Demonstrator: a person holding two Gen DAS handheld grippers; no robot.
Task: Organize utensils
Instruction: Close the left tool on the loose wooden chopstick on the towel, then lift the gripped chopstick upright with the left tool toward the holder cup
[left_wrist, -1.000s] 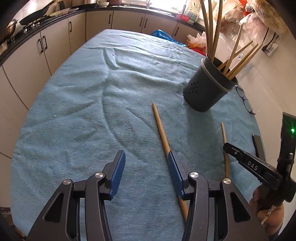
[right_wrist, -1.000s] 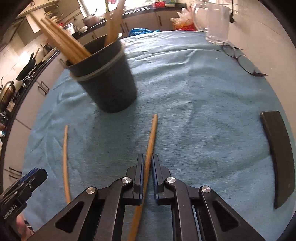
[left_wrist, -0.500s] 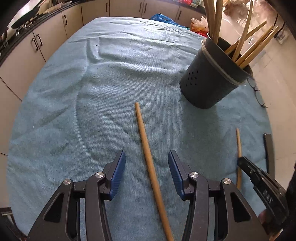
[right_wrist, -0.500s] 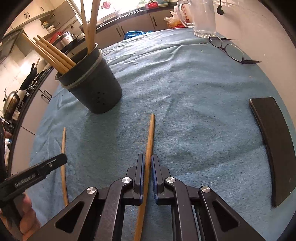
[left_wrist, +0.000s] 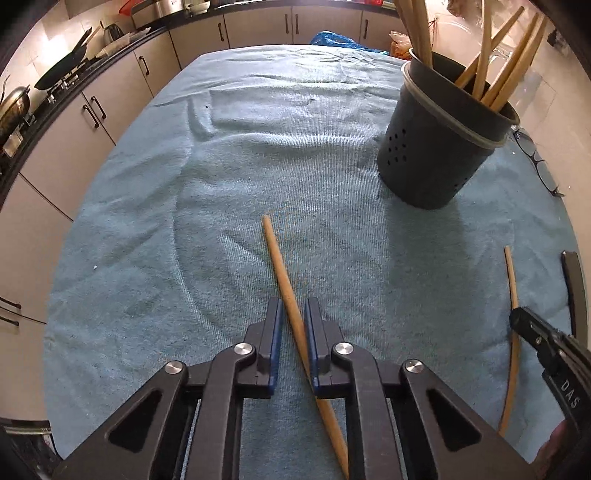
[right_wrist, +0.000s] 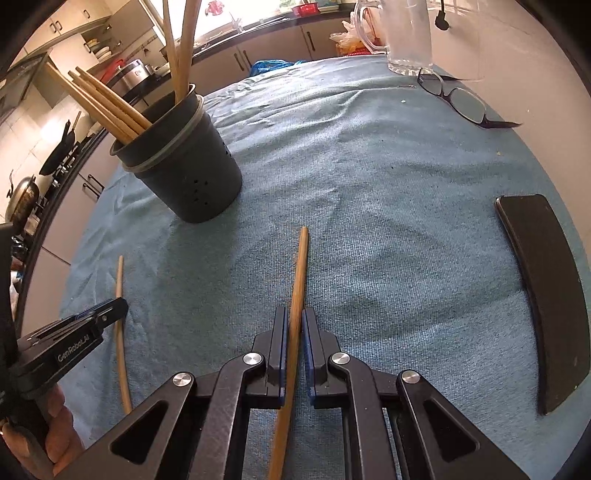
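Observation:
My left gripper has closed around a long wooden stick that lies between its blue pads on the blue towel. My right gripper is shut on a second wooden stick, whose tip points toward the dark utensil holder. The holder stands upright with several wooden sticks in it. In the left wrist view the other stick shows at the right, held by the right gripper. In the right wrist view the left one's stick shows at the left.
A blue towel covers the table. A black flat case lies at the right. Glasses and a clear jug are at the far right. Kitchen cabinets run along the left.
My left gripper has closed from wide open onto the stick between its pads. My right gripper stays shut on its stick and has drawn back from the holder.

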